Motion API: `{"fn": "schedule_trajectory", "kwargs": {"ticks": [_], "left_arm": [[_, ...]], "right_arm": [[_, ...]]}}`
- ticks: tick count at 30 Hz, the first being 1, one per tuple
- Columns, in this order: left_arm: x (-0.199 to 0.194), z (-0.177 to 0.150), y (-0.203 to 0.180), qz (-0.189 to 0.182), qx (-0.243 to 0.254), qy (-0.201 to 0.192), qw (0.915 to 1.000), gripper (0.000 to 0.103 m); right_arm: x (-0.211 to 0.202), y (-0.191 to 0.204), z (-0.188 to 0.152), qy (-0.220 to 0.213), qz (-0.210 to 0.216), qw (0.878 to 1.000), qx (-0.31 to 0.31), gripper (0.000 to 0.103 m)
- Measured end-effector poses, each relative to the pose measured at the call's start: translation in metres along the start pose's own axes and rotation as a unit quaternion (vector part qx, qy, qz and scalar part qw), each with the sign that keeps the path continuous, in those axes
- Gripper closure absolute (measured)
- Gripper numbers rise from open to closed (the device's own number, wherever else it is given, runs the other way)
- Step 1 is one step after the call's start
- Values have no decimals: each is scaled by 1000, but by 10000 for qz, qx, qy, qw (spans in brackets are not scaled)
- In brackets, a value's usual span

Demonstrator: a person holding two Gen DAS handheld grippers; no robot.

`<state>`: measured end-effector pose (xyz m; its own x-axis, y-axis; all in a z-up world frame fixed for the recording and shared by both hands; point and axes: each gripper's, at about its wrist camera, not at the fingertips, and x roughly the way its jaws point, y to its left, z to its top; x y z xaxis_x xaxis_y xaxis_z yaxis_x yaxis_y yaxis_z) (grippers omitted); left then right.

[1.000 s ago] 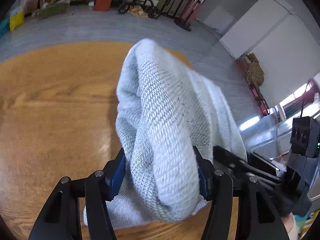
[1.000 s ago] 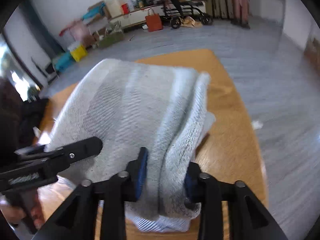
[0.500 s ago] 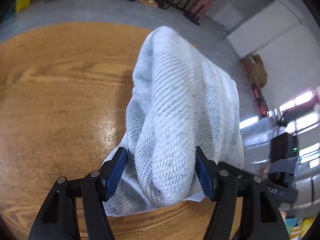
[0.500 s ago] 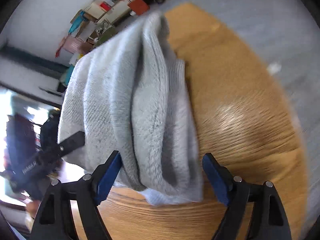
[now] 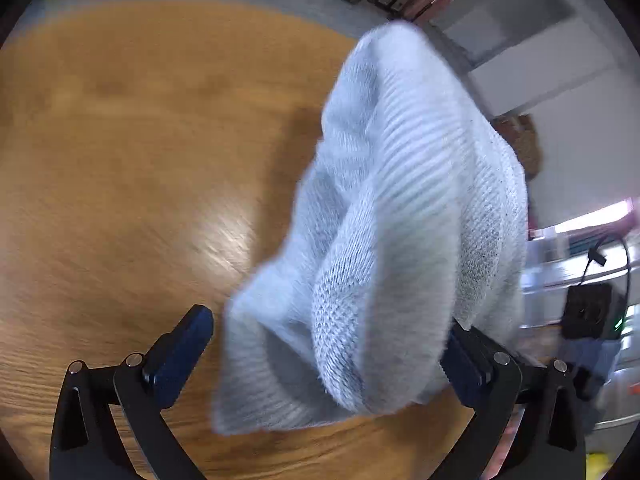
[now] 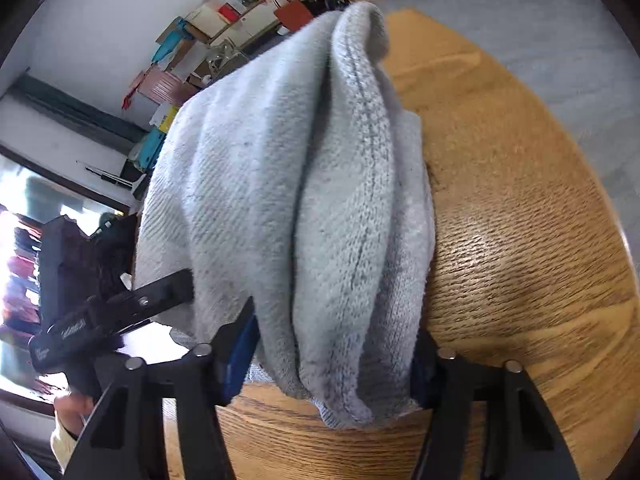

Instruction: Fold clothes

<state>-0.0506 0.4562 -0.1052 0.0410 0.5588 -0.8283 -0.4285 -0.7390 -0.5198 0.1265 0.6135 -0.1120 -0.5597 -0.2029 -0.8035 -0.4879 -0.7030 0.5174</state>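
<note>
Light grey knit garment (image 5: 400, 216) bunched in thick folds, lying on the wooden surface (image 5: 132, 152) near its edge. Left hand-held gripper (image 5: 328, 348): jaws spread wide; left pad clear of the cloth, right pad against the fold. Right hand-held gripper (image 6: 332, 356): jaws also spread, the garment's (image 6: 288, 184) hemmed folds sitting between both pads, touching them. The left tool's black finger (image 6: 160, 296) shows beside the cloth in the right wrist view.

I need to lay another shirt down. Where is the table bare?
Bare wood spreads across the table beside the grey garment, ahead of the left hand-held gripper. Another bare stretch borders the garment's other side, before the right hand-held gripper. It is crowded where both grippers straddle the folded bundle.
</note>
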Motion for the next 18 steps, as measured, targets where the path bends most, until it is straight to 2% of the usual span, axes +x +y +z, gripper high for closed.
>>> {"fn": "schedule_trajectory", "kwargs": {"ticks": [1, 3, 6, 9, 12, 14, 16, 18], "left_arm": [[3, -1, -5, -38, 79, 57, 9999, 5], [0, 0, -16, -243, 93, -20, 9997, 35], [-12, 4, -34, -444, 261, -369, 9980, 46], [-18, 16, -44, -564, 268, -650, 9959, 49], [12, 48, -89, -202, 465, -826, 9953, 49], [29, 66, -110, -47, 523, -983, 9938, 49], [25, 66, -101, 34, 520, -998, 9936, 49], [41, 73, -99, 130, 435, -788, 9959, 49]], "right_arm": [[-1, 2, -1, -49, -28, 10000, -39, 42], [-3, 5, 1, -120, -109, 9998, -114, 47], [-15, 16, 7, -422, -439, 9974, -388, 50], [-29, 13, 23, -705, -415, 9964, -208, 52], [-32, 20, 33, -782, -685, 9940, -350, 53], [-35, 32, 43, -909, -1036, 9882, -663, 54], [-33, 33, 56, -924, -1222, 9859, -677, 54], [-32, 33, 68, -933, -1399, 9834, -679, 55]]}}
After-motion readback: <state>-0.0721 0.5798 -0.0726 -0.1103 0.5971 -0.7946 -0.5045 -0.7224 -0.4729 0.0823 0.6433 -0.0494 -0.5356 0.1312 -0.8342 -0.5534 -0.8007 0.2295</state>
